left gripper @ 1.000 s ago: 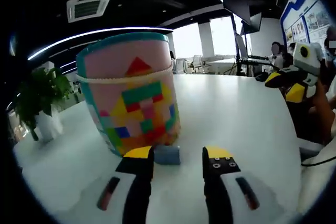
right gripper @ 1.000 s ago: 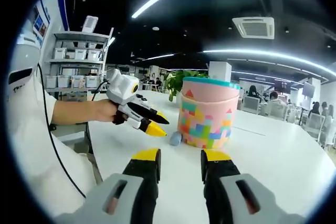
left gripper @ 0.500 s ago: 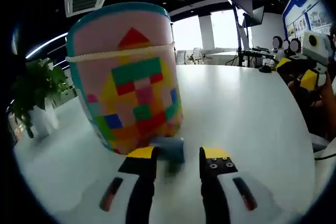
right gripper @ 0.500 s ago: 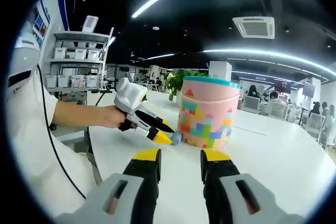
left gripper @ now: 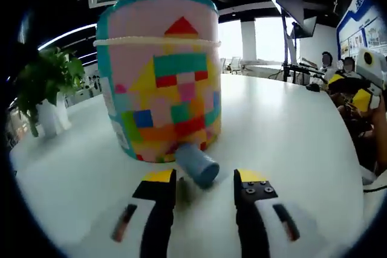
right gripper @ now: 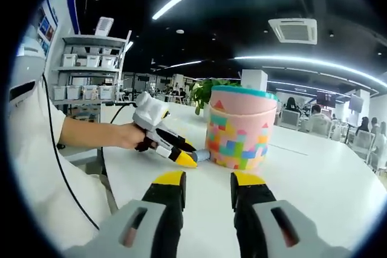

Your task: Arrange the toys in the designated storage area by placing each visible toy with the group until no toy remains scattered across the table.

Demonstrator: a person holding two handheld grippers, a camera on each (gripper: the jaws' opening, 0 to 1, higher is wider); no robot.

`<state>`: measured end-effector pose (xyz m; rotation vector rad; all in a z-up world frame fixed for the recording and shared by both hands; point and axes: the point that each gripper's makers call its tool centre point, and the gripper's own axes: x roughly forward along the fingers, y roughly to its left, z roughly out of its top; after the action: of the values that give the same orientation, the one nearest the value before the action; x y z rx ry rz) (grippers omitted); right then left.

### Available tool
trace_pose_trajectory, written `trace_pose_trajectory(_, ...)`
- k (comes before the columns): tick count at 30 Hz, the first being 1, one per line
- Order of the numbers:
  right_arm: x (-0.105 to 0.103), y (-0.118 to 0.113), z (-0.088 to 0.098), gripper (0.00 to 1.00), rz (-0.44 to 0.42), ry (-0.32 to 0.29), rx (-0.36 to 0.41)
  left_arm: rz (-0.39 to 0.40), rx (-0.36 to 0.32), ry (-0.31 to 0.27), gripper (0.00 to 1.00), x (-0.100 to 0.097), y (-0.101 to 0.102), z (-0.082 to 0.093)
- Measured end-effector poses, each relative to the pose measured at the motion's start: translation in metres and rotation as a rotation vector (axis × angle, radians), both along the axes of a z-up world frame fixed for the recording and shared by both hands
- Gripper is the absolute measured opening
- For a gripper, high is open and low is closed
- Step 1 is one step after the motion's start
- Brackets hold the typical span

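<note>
On the white desk (left gripper: 290,125), a small blue cylindrical toy block (left gripper: 196,164) lies against the base of the tall pink fabric storage bin with colourful block print (left gripper: 160,74). The left gripper (left gripper: 205,182) is open, fingers either side of the block; the right gripper (right gripper: 207,179) hangs open, empty.

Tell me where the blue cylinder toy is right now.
In the left gripper view the blue cylinder toy lies on the white table, at the foot of the colourful storage bucket, just ahead of the left gripper, between its open jaws.
</note>
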<state>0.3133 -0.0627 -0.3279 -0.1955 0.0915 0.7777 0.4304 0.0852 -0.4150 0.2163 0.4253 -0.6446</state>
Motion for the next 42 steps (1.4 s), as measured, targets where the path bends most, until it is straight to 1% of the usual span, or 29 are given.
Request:
trace_pose_trajectory(1, 0.0, 0.0, 0.0, 0.3, 0.001, -0.001, 0.0, 0.027, -0.027, -0.026, 0.46, 0.006, -0.002, 0.003)
trace_pose_trajectory(2, -0.001, 0.0, 0.001, 0.3, 0.002, -0.002, 0.002, 0.033, -0.019, -0.012, 0.45, 0.008, 0.0, 0.001)
trace_pose_trajectory(3, -0.001, 0.0, 0.001, 0.3, 0.004, -0.003, 0.002, 0.03, -0.023, -0.01, 0.42, 0.01, -0.001, 0.001)
trace_pose_trajectory(4, -0.001, 0.0, 0.001, 0.3, 0.005, -0.003, 0.001, 0.021, -0.025, -0.01, 0.39, 0.01, -0.001, 0.001)
trace_pose_trajectory(6, -0.001, -0.003, 0.0, 0.3, 0.0, -0.003, 0.0, -0.039, -0.04, -0.051, 0.32, 0.01, -0.005, 0.008)
trace_pose_trajectory(7, 0.0, -0.004, 0.0, 0.3, -0.002, -0.003, 0.0, -0.068, -0.048, -0.072, 0.32, 0.01, -0.007, 0.012)
trace_pose_trajectory(8, 0.001, -0.007, 0.0, 0.3, -0.006, -0.002, 0.003, -0.079, -0.079, -0.076, 0.32, 0.009, -0.007, 0.017)
trace_pose_trajectory(10, 0.002, -0.009, 0.0, 0.29, -0.015, 0.0, 0.006, -0.074, -0.077, -0.072, 0.31, 0.009, -0.002, 0.017)
trace_pose_trajectory(11, 0.003, -0.01, 0.0, 0.29, -0.019, 0.001, 0.009, -0.05, -0.039, -0.056, 0.31, 0.008, 0.005, 0.012)
trace_pose_trajectory(14, 0.002, -0.008, 0.0, 0.29, -0.017, 0.0, 0.007, -0.045, -0.024, -0.006, 0.31, 0.001, 0.005, 0.001)
trace_pose_trajectory(15, 0.002, -0.006, 0.0, 0.29, -0.013, 0.0, 0.006, -0.035, -0.016, 0.001, 0.31, 0.0, 0.006, -0.001)
trace_pose_trajectory(16, 0.001, -0.006, -0.001, 0.29, -0.012, 0.0, 0.005, 0.005, 0.009, -0.009, 0.31, 0.001, 0.012, -0.002)
trace_pose_trajectory(17, 0.001, -0.004, -0.001, 0.29, -0.008, 0.001, 0.003, 0.036, 0.03, -0.049, 0.31, 0.005, 0.02, 0.003)
trace_pose_trajectory(18, 0.0, -0.003, -0.001, 0.29, -0.005, 0.0, 0.0, 0.076, 0.063, -0.075, 0.31, 0.009, 0.03, 0.006)
trace_pose_trajectory(19, 0.0, -0.003, -0.001, 0.29, -0.003, -0.001, -0.001, 0.093, 0.055, -0.065, 0.3, 0.008, 0.033, 0.006)
trace_pose_trajectory(20, 0.0, -0.002, -0.001, 0.29, -0.002, -0.001, -0.001, 0.089, 0.052, -0.061, 0.28, 0.008, 0.034, 0.007)
trace_pose_trajectory(21, 0.0, -0.002, 0.0, 0.29, -0.001, -0.002, -0.002, 0.098, 0.009, -0.048, 0.28, 0.006, 0.034, 0.009)
trace_pose_trajectory(22, 0.0, -0.003, 0.0, 0.29, -0.003, -0.003, -0.001, 0.109, -0.032, -0.05, 0.28, 0.005, 0.033, 0.013)
trace_pose_trajectory(23, 0.0, -0.003, 0.0, 0.29, -0.004, -0.002, 0.0, 0.104, -0.038, -0.057, 0.29, 0.003, 0.032, 0.015)
trace_pose_trajectory(26, 0.002, -0.002, -0.001, 0.29, -0.004, 0.002, 0.001, 0.092, -0.009, -0.066, 0.31, 0.005, 0.027, 0.013)
trace_pose_trajectory(27, 0.001, -0.001, -0.001, 0.29, -0.002, 0.002, 0.0, 0.095, 0.015, -0.074, 0.3, 0.007, 0.029, 0.011)
trace_pose_trajectory(29, -0.001, 0.001, -0.001, 0.29, 0.006, -0.002, -0.004, 0.107, 0.028, -0.067, 0.24, 0.01, 0.032, 0.006)
trace_pose_trajectory(30, -0.001, 0.001, -0.001, 0.29, 0.008, -0.002, -0.005, 0.13, -0.008, -0.064, 0.22, 0.012, 0.033, 0.007)
trace_pose_trajectory(32, 0.0, 0.0, -0.002, 0.29, 0.006, -0.001, -0.006, 0.127, -0.015, -0.049, 0.22, 0.012, 0.033, 0.005)
trace_pose_trajectory(37, 0.002, -0.003, -0.003, 0.29, -0.004, 0.005, -0.001, 0.153, -0.022, -0.056, 0.21, 0.016, 0.037, 0.004)
trace_pose_trajectory(38, 0.002, -0.003, -0.003, 0.29, -0.005, 0.005, -0.001, 0.164, -0.043, -0.056, 0.21, 0.016, 0.038, 0.006)
trace_pose_trajectory(39, 0.002, -0.004, -0.003, 0.29, -0.006, 0.005, 0.0, 0.165, -0.049, -0.06, 0.21, 0.016, 0.039, 0.008)
trace_pose_trajectory(40, 0.002, -0.004, -0.003, 0.29, -0.007, 0.005, 0.001, 0.177, -0.066, -0.08, 0.21, 0.016, 0.04, 0.013)
trace_pose_trajectory(42, 0.002, -0.003, -0.004, 0.29, -0.005, 0.006, 0.002, 0.181, -0.077, -0.125, 0.21, 0.018, 0.042, 0.022)
